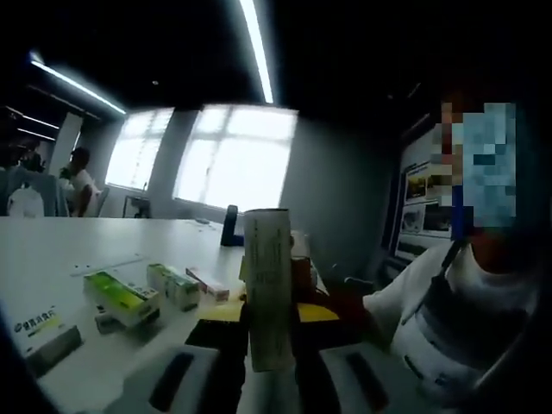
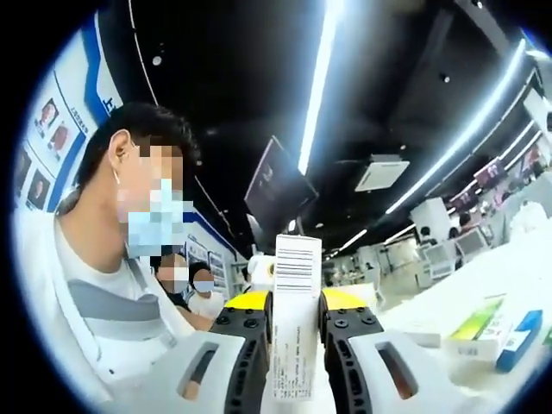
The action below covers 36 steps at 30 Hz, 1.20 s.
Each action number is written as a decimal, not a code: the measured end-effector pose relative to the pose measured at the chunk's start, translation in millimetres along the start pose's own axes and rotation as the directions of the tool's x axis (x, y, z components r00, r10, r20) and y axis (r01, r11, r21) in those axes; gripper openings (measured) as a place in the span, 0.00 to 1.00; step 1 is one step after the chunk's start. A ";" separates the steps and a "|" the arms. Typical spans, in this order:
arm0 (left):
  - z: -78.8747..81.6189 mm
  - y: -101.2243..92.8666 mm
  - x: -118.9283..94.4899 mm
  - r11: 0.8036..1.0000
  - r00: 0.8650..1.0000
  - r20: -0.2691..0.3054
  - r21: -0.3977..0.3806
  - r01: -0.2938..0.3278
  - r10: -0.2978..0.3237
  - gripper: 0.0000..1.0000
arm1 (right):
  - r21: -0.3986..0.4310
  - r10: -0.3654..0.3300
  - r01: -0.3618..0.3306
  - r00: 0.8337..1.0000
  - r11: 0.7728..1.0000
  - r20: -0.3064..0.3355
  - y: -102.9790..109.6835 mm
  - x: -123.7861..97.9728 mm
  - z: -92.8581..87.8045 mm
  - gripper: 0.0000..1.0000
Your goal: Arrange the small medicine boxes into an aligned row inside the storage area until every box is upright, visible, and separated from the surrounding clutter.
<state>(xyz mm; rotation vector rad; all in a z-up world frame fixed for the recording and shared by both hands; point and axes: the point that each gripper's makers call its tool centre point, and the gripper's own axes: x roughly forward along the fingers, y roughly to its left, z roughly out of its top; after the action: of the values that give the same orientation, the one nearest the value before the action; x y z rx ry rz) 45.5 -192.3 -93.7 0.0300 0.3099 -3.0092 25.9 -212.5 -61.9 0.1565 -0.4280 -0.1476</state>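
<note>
Both grippers, the left gripper and the right gripper, are each clamped on an upright white medicine box. Best practice here is probably lowering each squarely onto the white tabletop, beside the green boxes.

This looks like a large open office or showroom hall. A dark ceiling carries long strip lights and a hanging screen. Big bright windows line a grey wall, posters hang beside them, people sit at a distant desk, and a wide white bench stretches across.
</note>
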 end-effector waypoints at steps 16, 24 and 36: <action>15.4 -11.3 -19.0 0.993 1.000 0.010 0.117 -0.008 0.006 0.19 | 0.022 -0.024 0.025 0.997 0.999 -0.068 20.2 15.5 4.9 0.19; 32.1 -13.6 -45.2 0.994 0.995 0.091 0.101 -0.052 0.043 0.23 | 0.037 -0.105 0.109 0.990 0.993 -0.097 10.6 5.8 18.8 0.19; 16.7 -0.1 -70.2 0.978 0.977 0.085 0.052 -0.201 0.196 0.42 | 0.055 -0.172 0.178 0.980 0.983 -0.105 1.2 0.1 24.7 0.19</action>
<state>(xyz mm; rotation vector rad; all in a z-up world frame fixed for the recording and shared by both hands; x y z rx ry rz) 115.1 -187.6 -75.1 -0.0499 0.1952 -2.8114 15.7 -214.3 -39.4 0.2635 -0.3184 -0.2981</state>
